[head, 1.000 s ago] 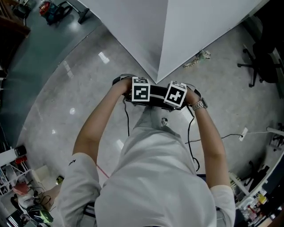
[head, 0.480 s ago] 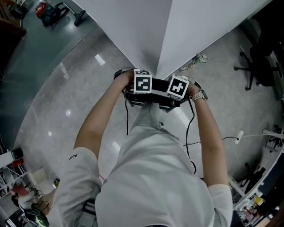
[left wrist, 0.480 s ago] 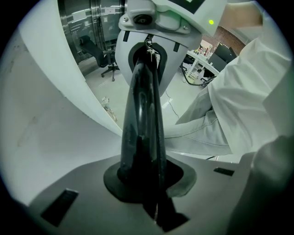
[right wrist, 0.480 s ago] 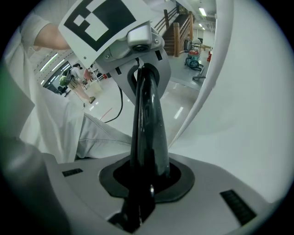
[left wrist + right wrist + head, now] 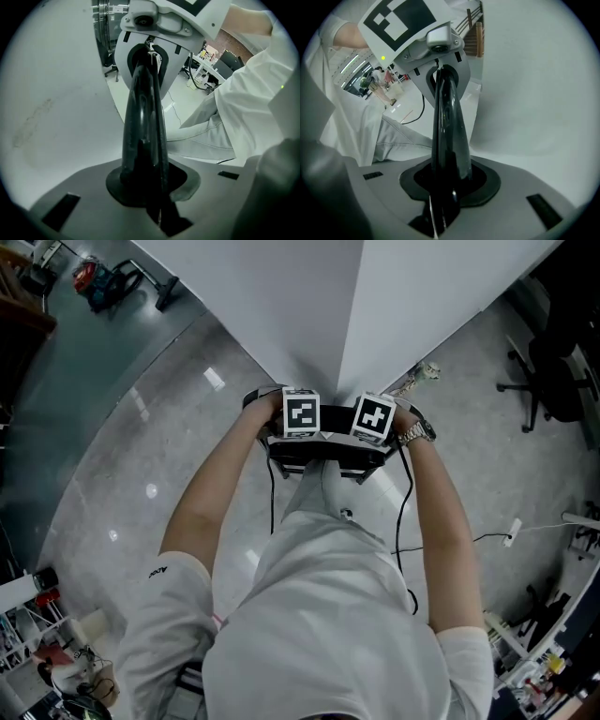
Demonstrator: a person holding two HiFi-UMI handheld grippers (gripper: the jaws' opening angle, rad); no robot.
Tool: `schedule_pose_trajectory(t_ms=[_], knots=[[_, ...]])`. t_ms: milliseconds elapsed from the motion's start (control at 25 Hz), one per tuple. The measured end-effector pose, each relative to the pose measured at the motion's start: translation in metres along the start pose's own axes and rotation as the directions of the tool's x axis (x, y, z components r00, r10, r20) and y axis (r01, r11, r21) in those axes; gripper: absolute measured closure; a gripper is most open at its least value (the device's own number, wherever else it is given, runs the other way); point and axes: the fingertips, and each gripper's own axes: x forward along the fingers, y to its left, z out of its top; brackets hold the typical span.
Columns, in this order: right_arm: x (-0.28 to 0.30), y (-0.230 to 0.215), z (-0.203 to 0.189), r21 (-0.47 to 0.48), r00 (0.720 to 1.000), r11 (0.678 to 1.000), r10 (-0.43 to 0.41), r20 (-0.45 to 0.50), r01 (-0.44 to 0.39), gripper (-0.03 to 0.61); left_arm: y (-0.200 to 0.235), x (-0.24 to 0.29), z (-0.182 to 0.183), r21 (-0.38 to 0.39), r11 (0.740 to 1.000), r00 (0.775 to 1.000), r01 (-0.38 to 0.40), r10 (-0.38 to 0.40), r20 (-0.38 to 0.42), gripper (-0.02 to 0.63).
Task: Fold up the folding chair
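No folding chair shows in any view, so we cannot tell which way it lies or which hand is nearer; we hold both grippers together before the white wall corner point(image 5: 352, 324). Only the gripper views show the fingers, which the marker cubes point(image 5: 301, 413) hide in the head view. Those of the left gripper point(image 5: 149, 61) are closed to a hairline and empty; those of the right gripper point(image 5: 440, 75), just opening, stand slightly apart, also empty.

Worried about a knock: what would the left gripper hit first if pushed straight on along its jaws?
Most likely the right gripper: its white front plate faces the left gripper's dark jaws head-on at their far end. Whether they touch is unclear.
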Motion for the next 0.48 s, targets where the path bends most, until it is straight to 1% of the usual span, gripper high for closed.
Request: schedule_pose_trajectory(t_ms=[280, 360, 480], knots=[[0.003, -0.019, 0.002, 0.004, 1.000, 1.000, -0.026, 0.008, 0.026, 0.465, 0.016, 0.002, -0.001, -0.014, 1.000, 1.000, 0.012, -0.012, -0.003, 0.545], [0.002, -0.019, 0.002, 0.017, 1.000, 1.000, -0.012, 0.001, 0.012, 0.463, 0.016, 0.000, -0.001, -0.020, 1.000, 1.000, 0.020, -0.020, -0.005, 0.545], [0.003, -0.021, 0.001, 0.021, 1.000, 1.000, -0.005, 0.000, 0.005, 0.463, 0.020, 0.000, 0.001, -0.021, 1.000, 1.000, 0.009, -0.009, -0.003, 0.545]])
